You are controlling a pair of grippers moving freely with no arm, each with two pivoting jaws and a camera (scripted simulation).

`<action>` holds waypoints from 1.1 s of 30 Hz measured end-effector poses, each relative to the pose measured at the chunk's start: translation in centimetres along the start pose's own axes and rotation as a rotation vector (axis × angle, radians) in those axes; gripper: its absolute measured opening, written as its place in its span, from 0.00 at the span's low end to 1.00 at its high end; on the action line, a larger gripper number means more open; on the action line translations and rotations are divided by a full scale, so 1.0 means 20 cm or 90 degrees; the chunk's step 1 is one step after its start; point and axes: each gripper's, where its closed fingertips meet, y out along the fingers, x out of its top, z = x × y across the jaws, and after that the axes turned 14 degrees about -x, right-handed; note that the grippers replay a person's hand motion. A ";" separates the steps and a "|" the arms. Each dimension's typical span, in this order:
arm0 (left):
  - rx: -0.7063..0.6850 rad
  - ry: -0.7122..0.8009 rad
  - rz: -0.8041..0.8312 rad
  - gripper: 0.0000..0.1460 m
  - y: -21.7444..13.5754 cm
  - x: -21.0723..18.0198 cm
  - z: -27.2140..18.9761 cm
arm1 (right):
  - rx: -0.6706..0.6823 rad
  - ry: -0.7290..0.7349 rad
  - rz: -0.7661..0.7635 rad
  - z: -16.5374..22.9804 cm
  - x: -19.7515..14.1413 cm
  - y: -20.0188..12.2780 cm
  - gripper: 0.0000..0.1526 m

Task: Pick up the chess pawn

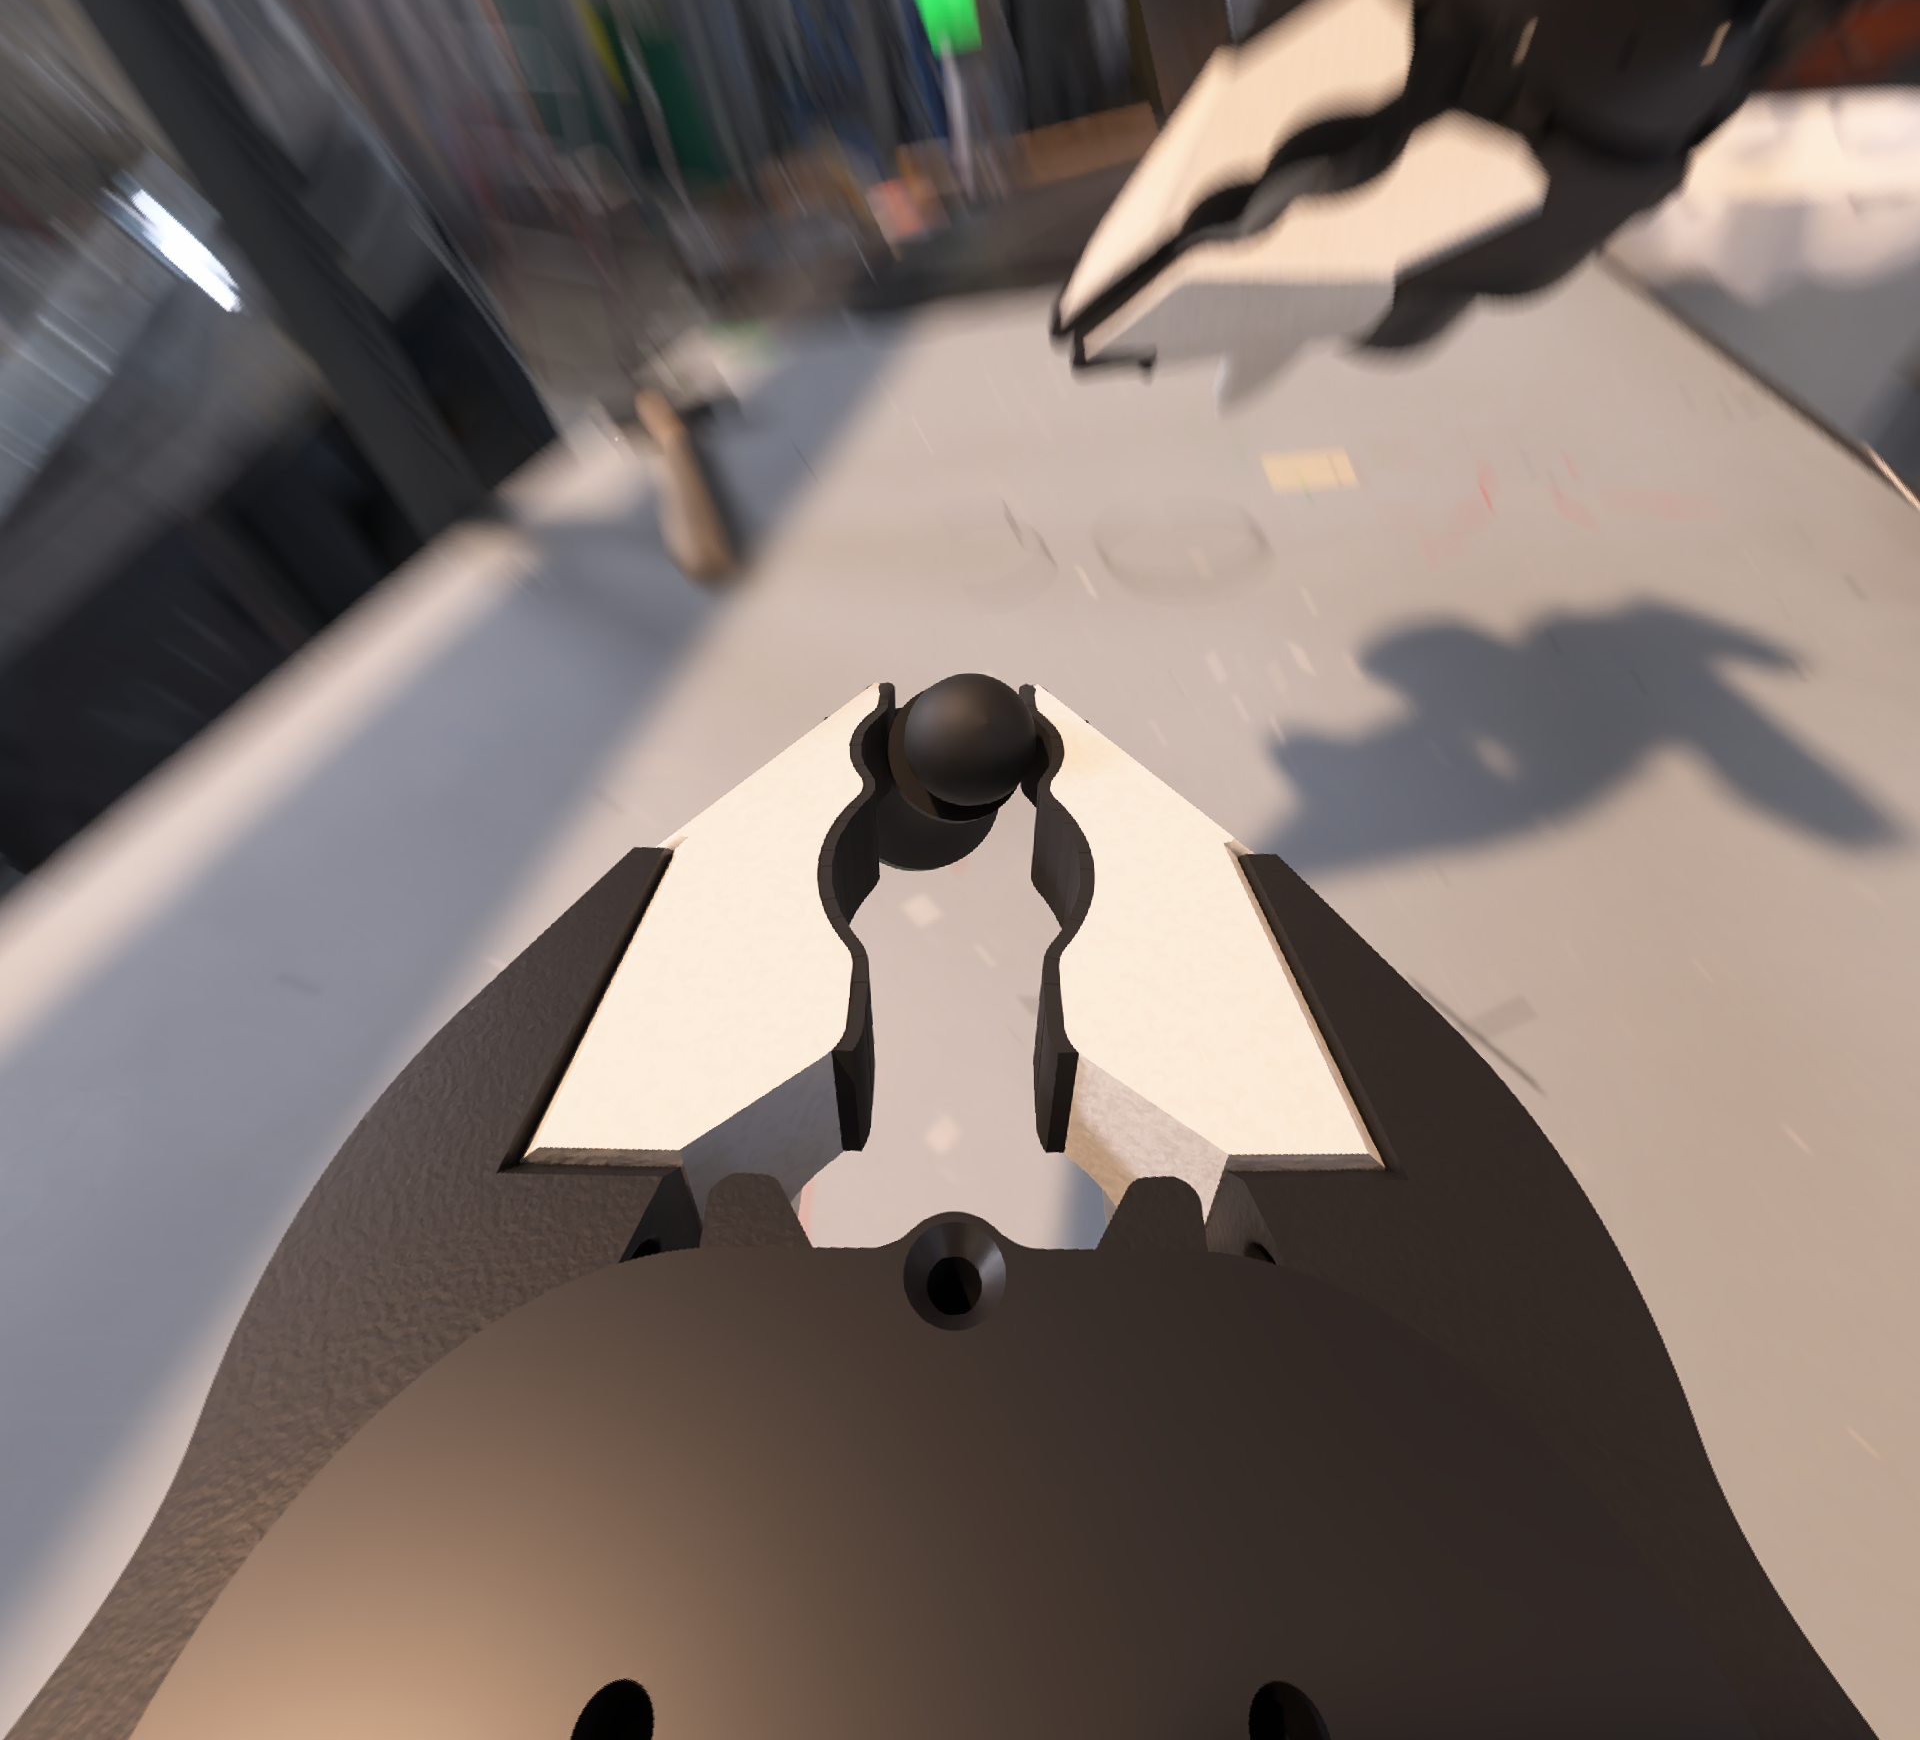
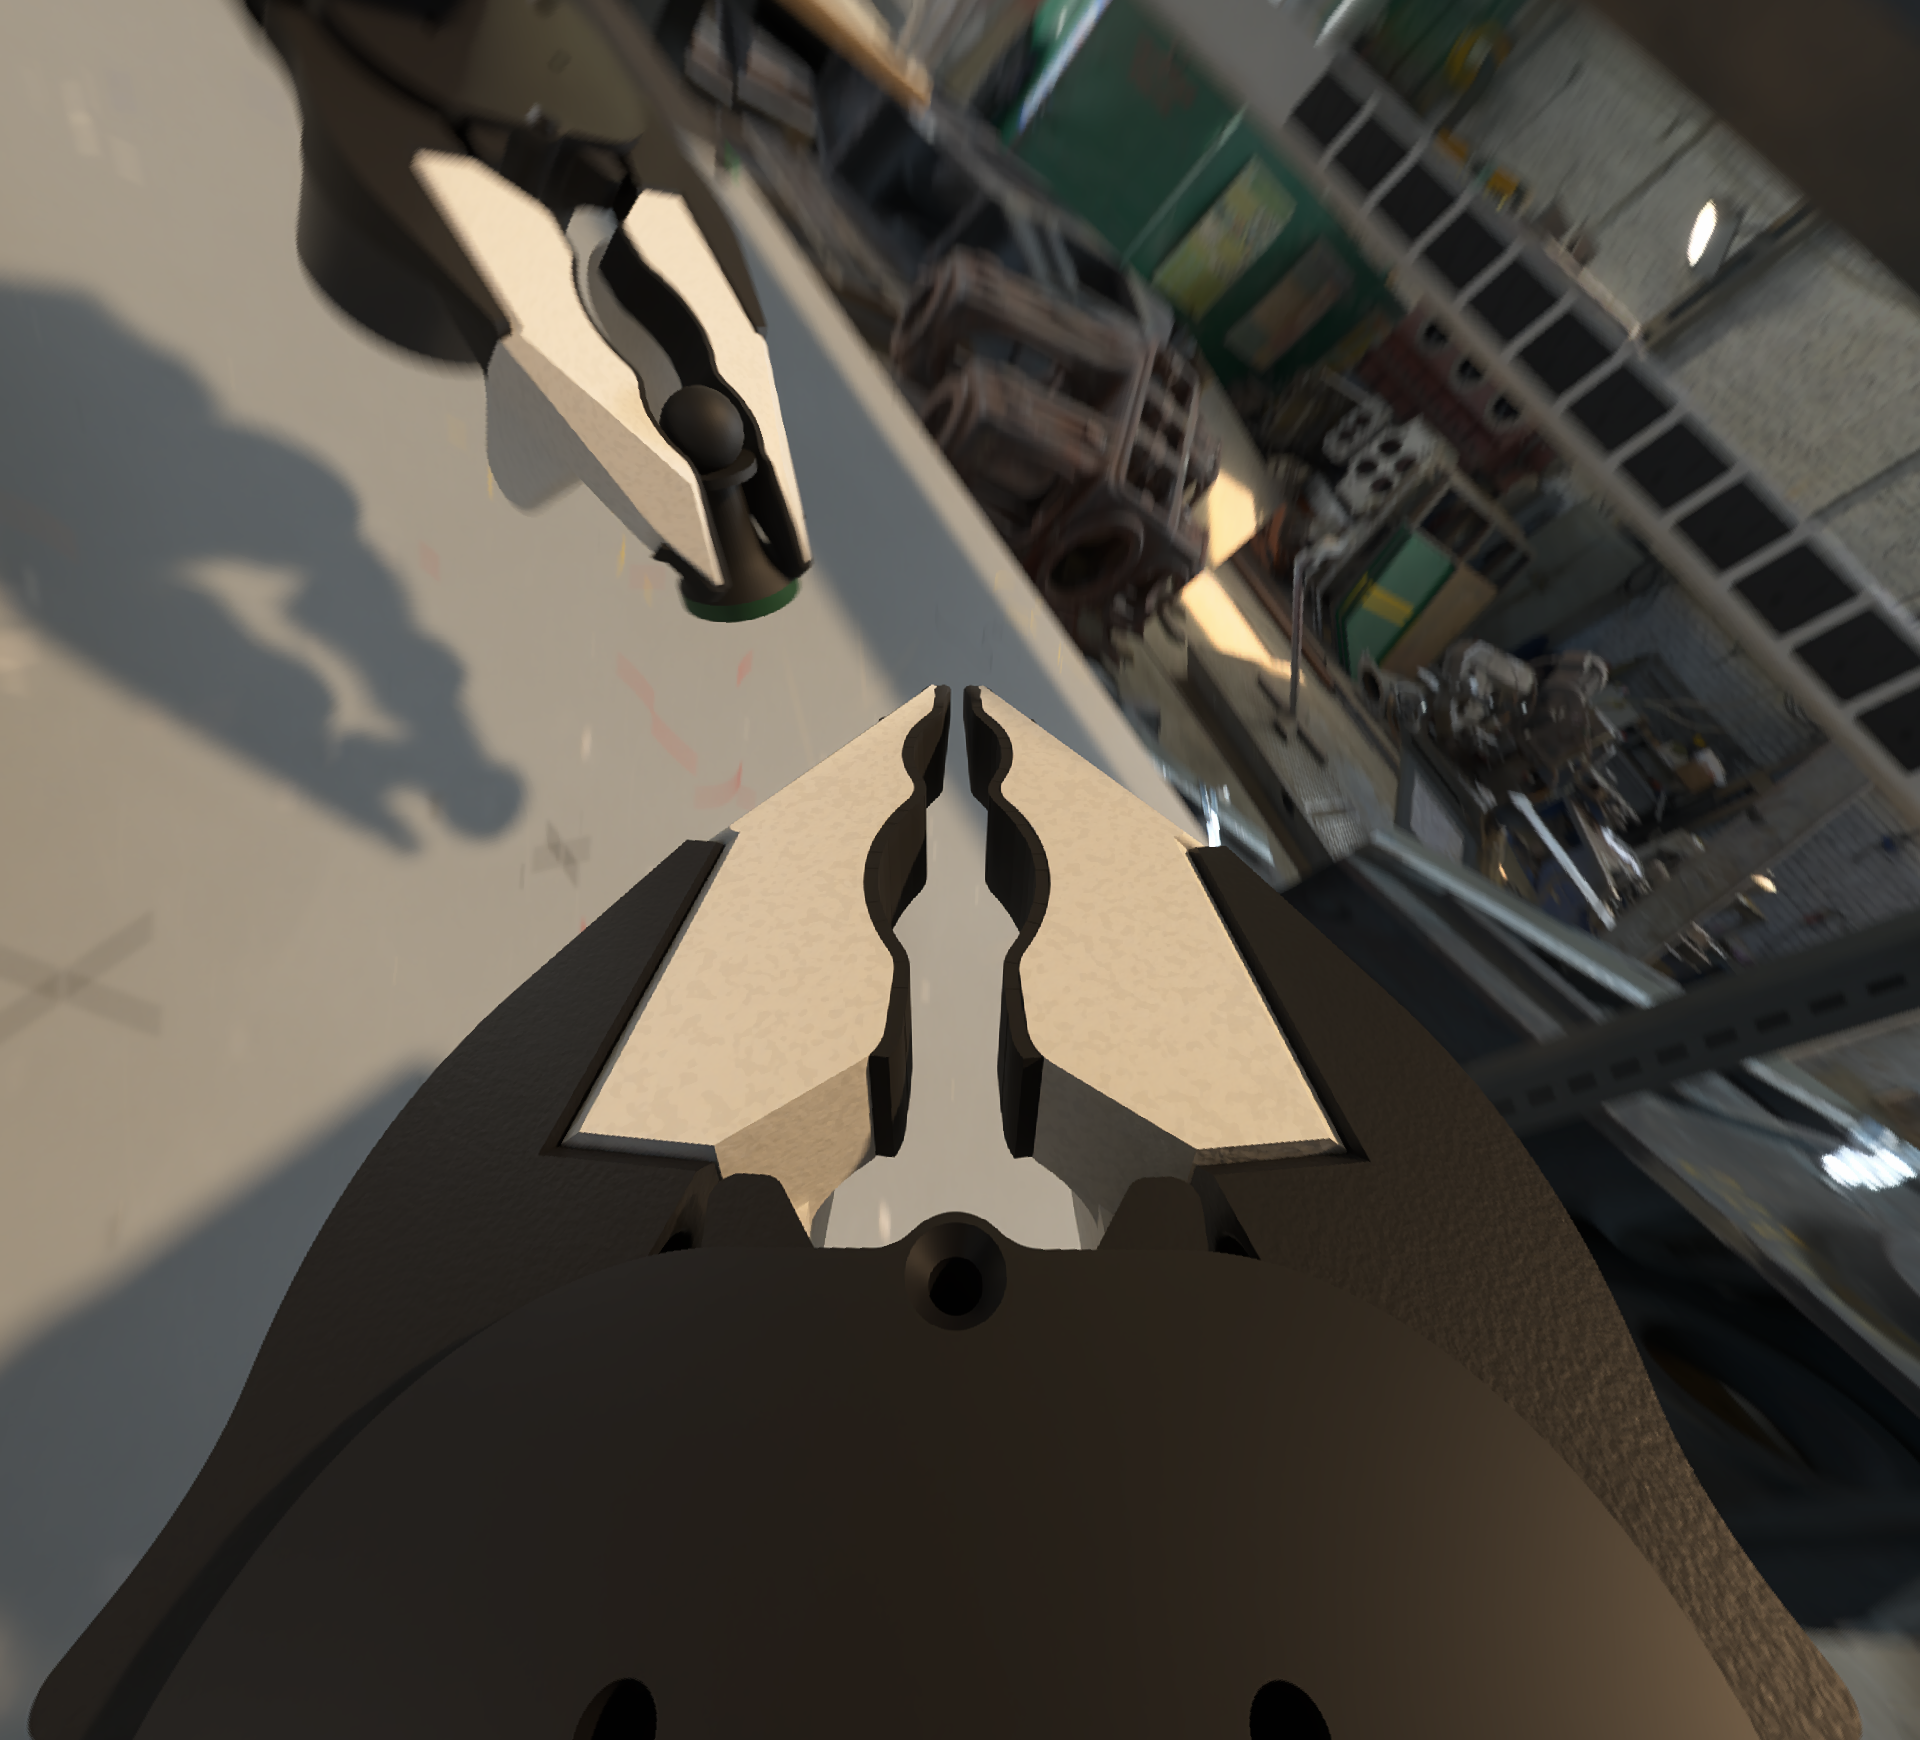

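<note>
Left wrist view: the left gripper (image 1: 961,734) pinches the black chess pawn (image 1: 966,750) between its fingers, above a pale grey desk (image 1: 1351,911) carrying dark shadows — the room beyond is blurred shelving. At 1 o'clock hangs the right gripper (image 1: 1101,329).

Right wrist view: its fingers (image 2: 831,911) are pressed nearly together, empty. At 11 o'clock the pawn's green-rimmed base hangs clear of the desk — cluttered workshop racks at 2 o'clock.

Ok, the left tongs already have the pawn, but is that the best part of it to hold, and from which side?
Probably yes. The left tongs pinch the black pawn at its round head and collar, one finger on either flank, base hanging clear of the table. The ball seats in the fingers' scalloped notch. The flared, green-bottomed base would likely slip, so I'd keep this sideways grip.
</note>
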 end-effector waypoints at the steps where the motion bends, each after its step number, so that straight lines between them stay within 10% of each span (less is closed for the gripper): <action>1: 0.049 0.053 -0.074 0.16 -0.09 0.12 0.02 | -0.005 0.027 -0.033 -0.02 0.09 0.03 0.02; 8: 0.257 0.363 -0.375 0.16 -0.76 0.72 -0.03 | -0.054 0.072 -0.258 -0.12 0.74 0.24 0.01; 17: 0.384 0.552 -0.408 0.16 -1.32 1.01 -0.01 | -0.080 0.084 -0.463 -0.07 1.33 0.52 0.01; 26: 0.553 0.649 -0.357 0.16 -1.61 0.97 0.16 | -0.044 0.220 -0.549 -0.10 1.41 0.83 0.01; 33: 0.541 0.516 -0.281 0.16 -1.61 0.88 0.40 | -0.161 -0.059 -0.499 0.00 1.26 1.04 0.01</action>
